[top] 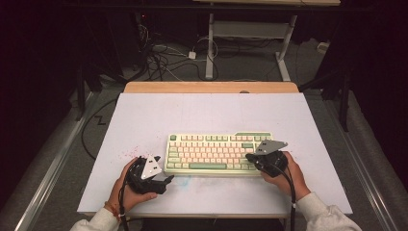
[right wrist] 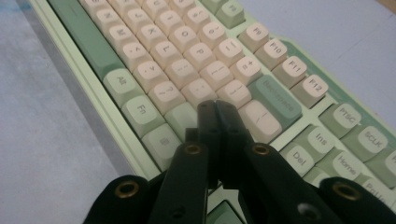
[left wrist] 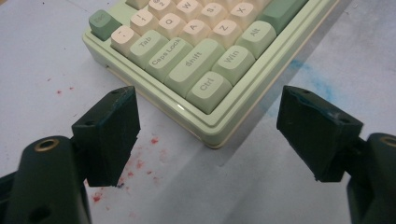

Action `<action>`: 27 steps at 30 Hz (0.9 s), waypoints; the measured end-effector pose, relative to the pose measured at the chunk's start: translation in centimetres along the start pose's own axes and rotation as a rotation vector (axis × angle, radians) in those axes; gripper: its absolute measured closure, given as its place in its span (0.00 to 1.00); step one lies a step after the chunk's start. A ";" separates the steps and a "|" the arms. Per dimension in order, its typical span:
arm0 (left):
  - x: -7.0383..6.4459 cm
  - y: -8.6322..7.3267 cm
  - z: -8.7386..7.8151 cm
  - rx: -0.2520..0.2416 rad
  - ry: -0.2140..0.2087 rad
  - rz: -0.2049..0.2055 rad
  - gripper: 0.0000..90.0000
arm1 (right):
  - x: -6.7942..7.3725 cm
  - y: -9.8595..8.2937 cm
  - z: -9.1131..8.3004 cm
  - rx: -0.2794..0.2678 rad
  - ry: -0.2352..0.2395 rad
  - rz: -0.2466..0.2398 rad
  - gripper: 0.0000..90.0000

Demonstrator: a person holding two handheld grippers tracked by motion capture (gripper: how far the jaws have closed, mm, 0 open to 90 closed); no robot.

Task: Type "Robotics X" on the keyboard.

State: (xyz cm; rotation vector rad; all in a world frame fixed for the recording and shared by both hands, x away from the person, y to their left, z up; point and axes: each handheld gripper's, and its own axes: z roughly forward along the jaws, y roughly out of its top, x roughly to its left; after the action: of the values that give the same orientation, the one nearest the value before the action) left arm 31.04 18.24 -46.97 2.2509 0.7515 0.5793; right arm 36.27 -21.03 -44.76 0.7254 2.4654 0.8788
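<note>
A pale green keyboard [top: 216,153] with cream and green keys lies in the middle of the white table. My left gripper [top: 168,179] rests on the table just off the keyboard's near left corner [left wrist: 212,128], jaws wide apart with nothing between them. The Ctrl key [left wrist: 208,87] sits straight ahead of them. My right gripper [top: 248,157] hovers over the keyboard's [right wrist: 187,65] right part, its two black jaws pressed together above the keys near the right Shift. Whether the tips [right wrist: 216,103] touch a key I cannot tell.
The white table top [top: 159,115] has red specks [left wrist: 140,163] near my left gripper and a faint blue smear [left wrist: 303,74] by the keyboard's front edge. A wooden strip [top: 211,87] runs along the far edge. Cables [top: 163,57] lie on the floor beyond.
</note>
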 end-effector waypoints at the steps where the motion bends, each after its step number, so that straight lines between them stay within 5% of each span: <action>1: 0.1 0.1 -0.1 -0.003 0.003 -0.007 0.24 | 0.1 -0.1 0.2 0.006 0.001 0.003 1.00; 7: 0.6 0.4 -0.9 -0.027 0.010 -0.052 0.38 | 0.2 -0.4 0.3 -0.010 -0.006 0.017 1.00; 11: 1.1 0.7 -1.4 -0.047 -0.007 -0.083 0.69 | 0.2 -0.5 0.3 -0.017 -0.006 0.010 1.00; 16: 1.5 1.2 -1.6 -0.051 -0.030 -0.084 0.91 | 0.3 -0.5 0.3 -0.017 -0.009 0.013 1.00; 27: 1.9 3.1 -0.4 -0.025 -0.060 -0.055 0.97 | 0.3 -0.6 0.3 -0.022 -0.008 0.017 1.00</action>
State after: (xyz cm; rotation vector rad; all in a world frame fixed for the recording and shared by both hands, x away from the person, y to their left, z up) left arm 33.23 17.80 -44.06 2.2075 0.7693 0.4897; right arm 36.01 -21.15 -45.41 0.7420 2.4419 0.9057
